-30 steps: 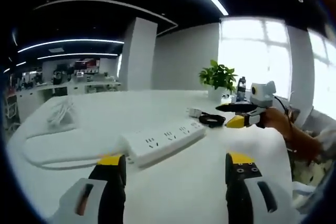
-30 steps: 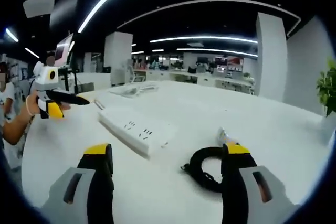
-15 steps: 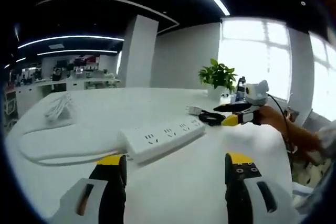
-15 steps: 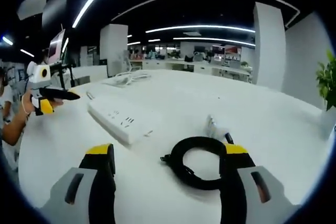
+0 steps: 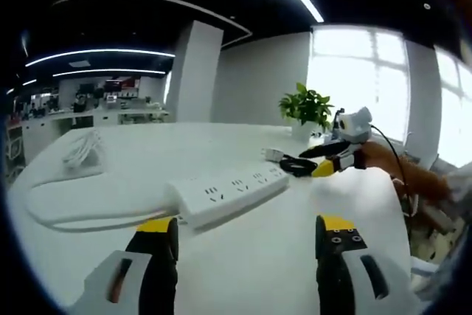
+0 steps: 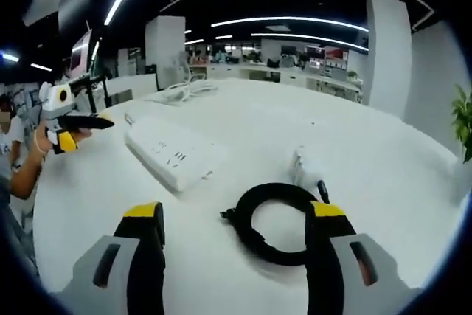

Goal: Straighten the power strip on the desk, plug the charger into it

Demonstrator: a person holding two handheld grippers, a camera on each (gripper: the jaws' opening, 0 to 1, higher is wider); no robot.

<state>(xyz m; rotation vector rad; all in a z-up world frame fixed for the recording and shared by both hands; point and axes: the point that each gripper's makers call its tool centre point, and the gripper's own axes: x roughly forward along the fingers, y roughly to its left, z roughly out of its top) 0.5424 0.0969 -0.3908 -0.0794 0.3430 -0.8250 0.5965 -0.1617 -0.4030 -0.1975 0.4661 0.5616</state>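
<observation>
In the left gripper view, the left gripper (image 5: pixel 247 237) hangs over the white desk (image 5: pixel 243 271) with its jaws wide apart and empty. The white power strip (image 5: pixel 228 195) lies at an angle just beyond them, and the right gripper (image 5: pixel 324 160) hovers above the black coiled cable (image 5: pixel 299 167) near a potted plant (image 5: pixel 304 111). In the right gripper view, the right gripper (image 6: pixel 232 230) is spread wide and empty over the coiled cable (image 6: pixel 274 223). The white charger (image 6: pixel 300 165) sits at the coil's far edge and the power strip (image 6: pixel 171 156) lies to its left.

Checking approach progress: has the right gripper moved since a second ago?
Yes. In the left gripper view the right gripper has shifted left, toward the coiled black cable and closer to the green potted plant.
</observation>
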